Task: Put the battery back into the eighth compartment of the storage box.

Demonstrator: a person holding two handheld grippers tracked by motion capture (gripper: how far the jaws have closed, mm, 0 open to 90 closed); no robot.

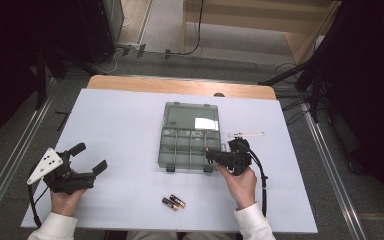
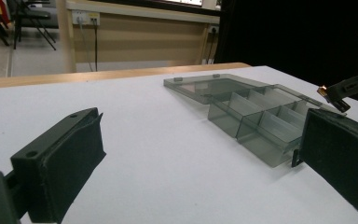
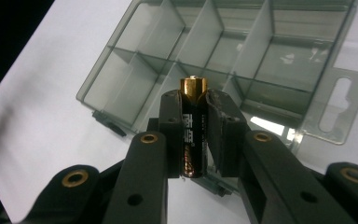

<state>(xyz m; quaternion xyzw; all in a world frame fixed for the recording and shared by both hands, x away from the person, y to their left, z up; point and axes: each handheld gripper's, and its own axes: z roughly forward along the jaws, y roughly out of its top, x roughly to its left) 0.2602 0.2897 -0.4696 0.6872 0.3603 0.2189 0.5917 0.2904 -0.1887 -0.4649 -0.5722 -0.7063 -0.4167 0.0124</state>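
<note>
Jaws of the right gripper (image 3: 194, 126) pinch a battery (image 3: 193, 130) upright between their pads, its gold end poking just past the tips. White characters run down its black label, too blurred to read, possibly Chinese. In the high view the right hand (image 1: 241, 184) holds the right gripper level, tips aimed left at the near right corner of the clear grey organizer box (image 1: 189, 142), whose lid lies open. Left gripper (image 1: 91, 159) rests on the white table (image 1: 120, 125) in the left hand (image 1: 66, 199), jaws spread wide and bare. Two more batteries (image 1: 173, 202) lie just beside each other near the table's front edge.
</note>
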